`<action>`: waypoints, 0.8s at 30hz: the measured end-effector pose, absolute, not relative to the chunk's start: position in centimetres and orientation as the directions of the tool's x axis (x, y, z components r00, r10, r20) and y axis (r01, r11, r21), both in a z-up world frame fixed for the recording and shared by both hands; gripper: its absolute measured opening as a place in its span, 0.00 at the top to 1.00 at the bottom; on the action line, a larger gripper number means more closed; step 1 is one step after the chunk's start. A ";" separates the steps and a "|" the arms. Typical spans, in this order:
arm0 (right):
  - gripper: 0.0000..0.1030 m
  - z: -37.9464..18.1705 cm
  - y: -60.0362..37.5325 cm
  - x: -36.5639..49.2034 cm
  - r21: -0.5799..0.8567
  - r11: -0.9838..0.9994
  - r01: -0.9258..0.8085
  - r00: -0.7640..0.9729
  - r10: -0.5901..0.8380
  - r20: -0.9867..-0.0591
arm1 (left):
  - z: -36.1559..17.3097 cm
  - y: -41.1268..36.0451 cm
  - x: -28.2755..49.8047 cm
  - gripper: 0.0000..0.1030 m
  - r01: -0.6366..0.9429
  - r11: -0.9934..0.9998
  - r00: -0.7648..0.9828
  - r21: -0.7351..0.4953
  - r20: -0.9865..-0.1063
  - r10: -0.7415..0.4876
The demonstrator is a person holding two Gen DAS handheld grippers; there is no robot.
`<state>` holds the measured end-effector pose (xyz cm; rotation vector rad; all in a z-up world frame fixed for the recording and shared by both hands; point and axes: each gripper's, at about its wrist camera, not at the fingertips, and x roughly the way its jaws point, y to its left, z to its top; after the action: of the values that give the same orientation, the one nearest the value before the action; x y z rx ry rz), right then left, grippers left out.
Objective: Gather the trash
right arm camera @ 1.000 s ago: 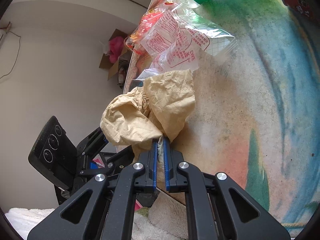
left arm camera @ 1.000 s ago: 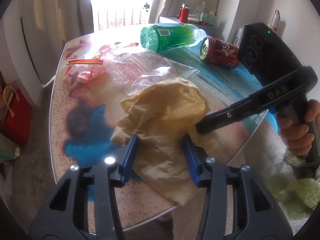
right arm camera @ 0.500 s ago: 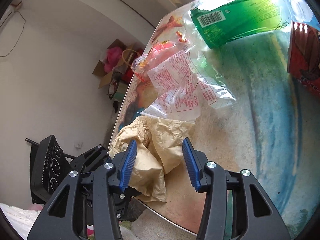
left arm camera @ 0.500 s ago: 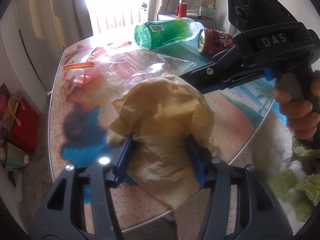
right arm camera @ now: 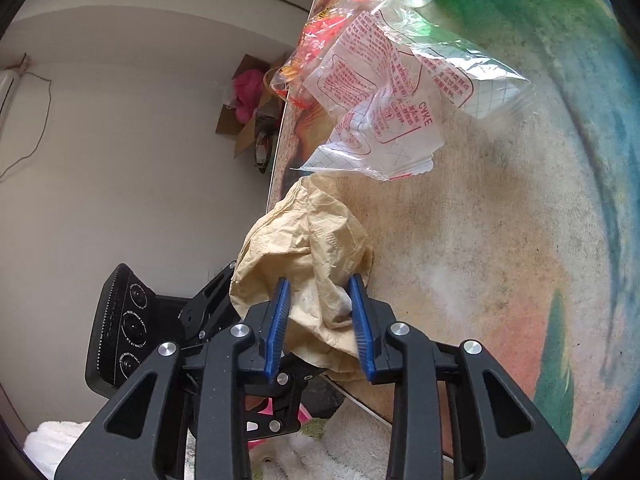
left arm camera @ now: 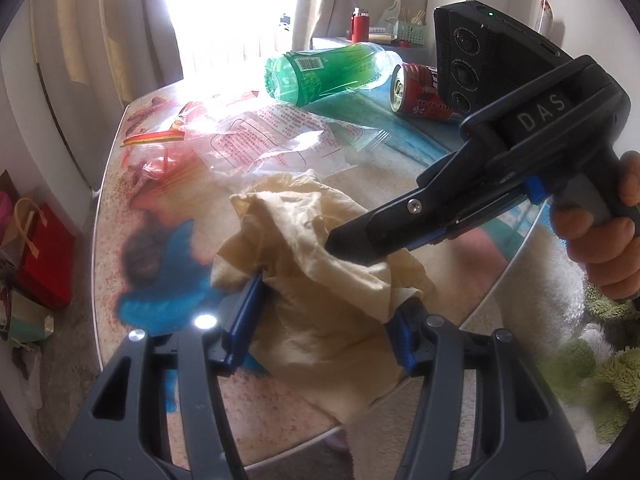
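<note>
A crumpled tan paper napkin point(left arm camera: 320, 280) lies at the near edge of the round printed table point(left arm camera: 400, 176). My left gripper point(left arm camera: 328, 312) is wide open with a blue pad on each side of the napkin's lower part. My right gripper point(right arm camera: 320, 312) reaches in from the right; its jaws are partly open around the napkin point(right arm camera: 308, 248), pads touching its folds. In the left wrist view the right gripper's tip point(left arm camera: 340, 240) presses into the napkin's top. A clear plastic wrapper with red print point(left arm camera: 280, 144), a green plastic bottle point(left arm camera: 328, 72) and a red can point(left arm camera: 420, 92) lie farther back.
A red and yellow snack wrapper point(left arm camera: 160, 140) lies at the table's left. Red gift bags point(left arm camera: 40, 252) stand on the floor at left. A green and white fluffy rug point(left arm camera: 580, 340) lies at right. A cardboard box point(right arm camera: 248, 104) stands by the wall.
My right gripper let go of the napkin, lifted away open, then came back down; its jaws now stand partly open around the napkin. My left gripper stays open around it.
</note>
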<state>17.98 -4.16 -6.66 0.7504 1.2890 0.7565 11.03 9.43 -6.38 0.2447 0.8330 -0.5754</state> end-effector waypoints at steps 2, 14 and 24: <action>0.81 -6.8 -4.3 17.8 0.828 0.557 -0.065 0.114 0.828 -0.548 | -6.4 9.2 11.0 0.48 0.578 0.816 0.529 -0.016 -0.754 -0.390; 0.84 -7.4 -3.5 19.4 0.824 0.565 -0.041 0.114 0.822 -0.558 | -6.6 7.7 10.8 0.47 0.629 0.777 0.515 0.016 -0.758 -0.401; 0.86 -7.3 -2.8 19.4 0.830 0.556 -0.047 0.097 0.830 -0.550 | -6.8 7.2 11.0 0.38 0.642 0.767 0.507 0.011 -0.756 -0.414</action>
<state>19.43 -2.78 -7.32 0.7575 1.3222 0.7504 10.98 7.20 -6.79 0.3084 0.8179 -0.6483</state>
